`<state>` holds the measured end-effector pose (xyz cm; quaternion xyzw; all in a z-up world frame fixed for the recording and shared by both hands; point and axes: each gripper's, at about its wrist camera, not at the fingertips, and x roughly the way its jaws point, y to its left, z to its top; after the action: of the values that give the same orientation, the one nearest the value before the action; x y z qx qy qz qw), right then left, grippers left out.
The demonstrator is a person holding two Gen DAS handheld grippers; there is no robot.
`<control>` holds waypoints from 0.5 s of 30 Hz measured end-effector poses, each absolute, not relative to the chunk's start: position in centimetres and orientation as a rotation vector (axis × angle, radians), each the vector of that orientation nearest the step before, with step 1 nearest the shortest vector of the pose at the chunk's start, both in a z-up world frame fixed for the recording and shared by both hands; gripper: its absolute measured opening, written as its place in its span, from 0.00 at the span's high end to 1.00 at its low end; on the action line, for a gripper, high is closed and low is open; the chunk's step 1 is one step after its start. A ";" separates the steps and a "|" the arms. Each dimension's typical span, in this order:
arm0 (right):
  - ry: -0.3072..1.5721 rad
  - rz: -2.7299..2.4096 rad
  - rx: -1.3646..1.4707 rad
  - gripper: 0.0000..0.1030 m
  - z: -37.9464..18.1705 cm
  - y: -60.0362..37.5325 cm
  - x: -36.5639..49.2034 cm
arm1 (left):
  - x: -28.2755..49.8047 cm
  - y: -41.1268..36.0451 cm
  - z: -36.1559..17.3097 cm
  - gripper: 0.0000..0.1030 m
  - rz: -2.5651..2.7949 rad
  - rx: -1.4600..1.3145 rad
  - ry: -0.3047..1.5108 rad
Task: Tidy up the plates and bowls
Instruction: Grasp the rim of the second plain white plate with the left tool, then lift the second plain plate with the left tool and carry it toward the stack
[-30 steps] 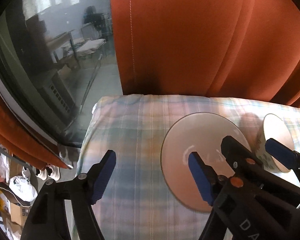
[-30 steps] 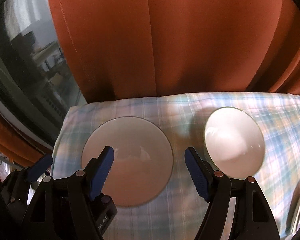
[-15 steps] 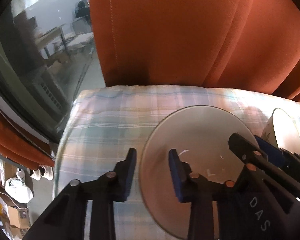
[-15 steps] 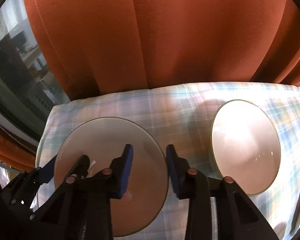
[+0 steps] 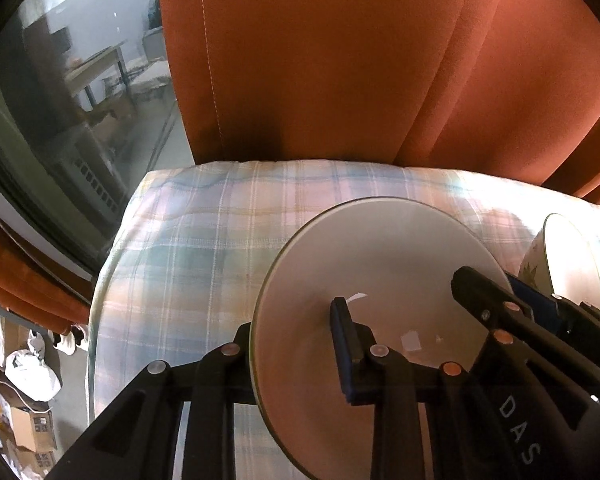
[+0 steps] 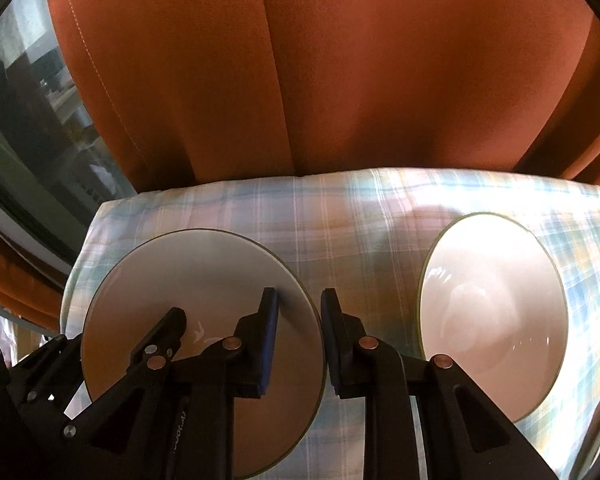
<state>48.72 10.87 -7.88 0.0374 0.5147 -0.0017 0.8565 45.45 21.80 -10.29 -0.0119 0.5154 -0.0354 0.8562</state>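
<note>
Plainly, nearest first:
Left gripper [image 5: 296, 344]: lower centre of its own view, fingers straddling the plate's left rim, one under the edge, one on top; it looks clamped on that rim.
Right gripper [image 6: 298, 336]: lower centre of its view, straddling the plate's right rim, fingers narrowed around it; whether the pads press the edge I cannot tell.
Plate [image 6: 204, 292]: lower left in the right view, lower right in the left view, on the checked cloth [image 6: 340, 216], held between both grippers.
Bowl [image 6: 492, 320]: right of the plate, apart from it, untouched on the cloth.
Curtain [image 6: 340, 80]: orange, filling the upper frame behind the table.
Progress: early by my judgement; nothing is stacked, the plate is only being taken up, and the bowl remains to be dealt with.
</note>
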 end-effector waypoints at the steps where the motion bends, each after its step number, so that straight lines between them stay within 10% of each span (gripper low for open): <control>1: 1.082 -0.001 0.085 0.75 -7.9 10.7 48.5 | 45.1 21.7 -10.1 0.75 -0.076 -0.025 1.080; 15: 1.064 0.021 0.081 0.75 -4.7 9.7 43.8 | 40.3 21.4 -7.1 0.75 -0.074 -0.042 1.058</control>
<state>43.78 9.71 -4.68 0.0387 0.5070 0.0102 0.8610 40.31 21.41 -7.13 -0.0201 0.5045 -0.0355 0.8625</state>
